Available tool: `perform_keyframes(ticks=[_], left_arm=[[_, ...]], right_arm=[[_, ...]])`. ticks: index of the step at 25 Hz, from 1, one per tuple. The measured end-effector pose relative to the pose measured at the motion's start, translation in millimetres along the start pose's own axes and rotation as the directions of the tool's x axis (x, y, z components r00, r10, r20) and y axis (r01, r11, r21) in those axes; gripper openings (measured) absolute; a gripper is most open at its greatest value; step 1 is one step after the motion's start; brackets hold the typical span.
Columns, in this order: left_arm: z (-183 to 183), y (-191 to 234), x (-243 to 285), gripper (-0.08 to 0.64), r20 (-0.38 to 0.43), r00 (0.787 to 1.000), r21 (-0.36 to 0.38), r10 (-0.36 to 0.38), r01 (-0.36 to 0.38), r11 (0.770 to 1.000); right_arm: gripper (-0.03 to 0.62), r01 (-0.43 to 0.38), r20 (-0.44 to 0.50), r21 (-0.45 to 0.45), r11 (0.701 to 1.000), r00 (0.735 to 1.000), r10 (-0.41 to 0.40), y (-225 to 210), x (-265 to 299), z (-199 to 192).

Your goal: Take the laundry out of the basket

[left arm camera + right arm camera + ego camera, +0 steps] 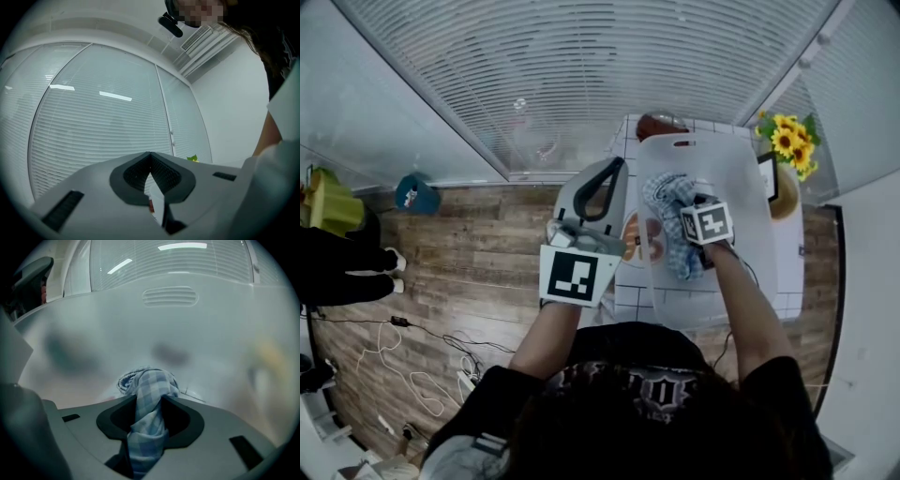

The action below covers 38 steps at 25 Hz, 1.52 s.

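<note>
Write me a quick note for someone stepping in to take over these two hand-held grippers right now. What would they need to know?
Left gripper: jaws together, nothing between them, held to the left of the basket, not on the job.
Right gripper: down inside the translucent white plastic basket, jaws closed on a bunched fold of the blue-and-white checked cloth.
Things: the basket stands on the white tiled table; the cloth lies inside it, not yet lifted out.
Done: cloth gripped.
Left: lift the cloth out and set it down outside. Whether more laundry lies beneath it, I can't tell.
</note>
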<state>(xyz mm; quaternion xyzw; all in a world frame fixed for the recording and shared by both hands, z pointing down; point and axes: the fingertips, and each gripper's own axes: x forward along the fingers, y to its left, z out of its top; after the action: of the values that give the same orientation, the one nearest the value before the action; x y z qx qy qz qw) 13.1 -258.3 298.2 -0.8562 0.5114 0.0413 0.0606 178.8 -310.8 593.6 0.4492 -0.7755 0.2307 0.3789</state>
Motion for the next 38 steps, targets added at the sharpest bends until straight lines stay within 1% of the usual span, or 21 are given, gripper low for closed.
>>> perform_keyframes(ticks=[6,9,14,17,20,23,29,34,38], left_arm=[[3,0,-7,0.001,0.006,1.000,0.002,0.002,-0.002,1.000],[4,-2,-11,0.000,0.007,1.000,-0.001,0.001,-0.001,1.000],[7,-2,-14,0.000,0.013,1.000,0.003,-0.005,0.005,1.000],[9,-3,-17,0.001,0.018,1.000,-0.003,-0.021,0.021,1.000],[10,-4,-20,0.000,0.017,0.999,-0.002,-0.029,0.029,1.000],[9,-4,-20,0.000,0.016,1.000,-0.004,-0.024,0.024,1.000],[6,-7,-16,0.001,0.011,1.000,-0.038,-0.029,0.030,0.999],[7,-5,-17,0.000,0.008,1.000,-0.024,-0.021,0.021,0.999],[7,-3,-20,0.000,0.002,1.000,-0.019,-0.018,0.018,1.000]], right_arm=[[0.150,0.001,0.021,-0.032,0.999,1.000,0.000,7,-8,3],[0.147,0.011,0.050,-0.059,0.998,0.999,-0.008,11,-17,14],[0.147,0.003,0.090,-0.101,0.995,0.996,0.006,24,-32,35],[0.147,-0.027,0.130,-0.101,0.994,0.991,0.041,37,-46,43],[0.147,-0.021,0.175,-0.080,0.997,0.984,0.035,40,-64,52],[0.147,-0.019,0.230,-0.048,0.999,0.973,0.029,37,-81,62],[0.147,-0.015,0.319,-0.036,0.999,0.947,0.026,35,-105,84],[0.147,0.003,0.385,-0.034,0.999,0.923,0.011,37,-122,100],[0.147,0.032,0.444,-0.043,0.999,0.896,-0.009,42,-141,112]])
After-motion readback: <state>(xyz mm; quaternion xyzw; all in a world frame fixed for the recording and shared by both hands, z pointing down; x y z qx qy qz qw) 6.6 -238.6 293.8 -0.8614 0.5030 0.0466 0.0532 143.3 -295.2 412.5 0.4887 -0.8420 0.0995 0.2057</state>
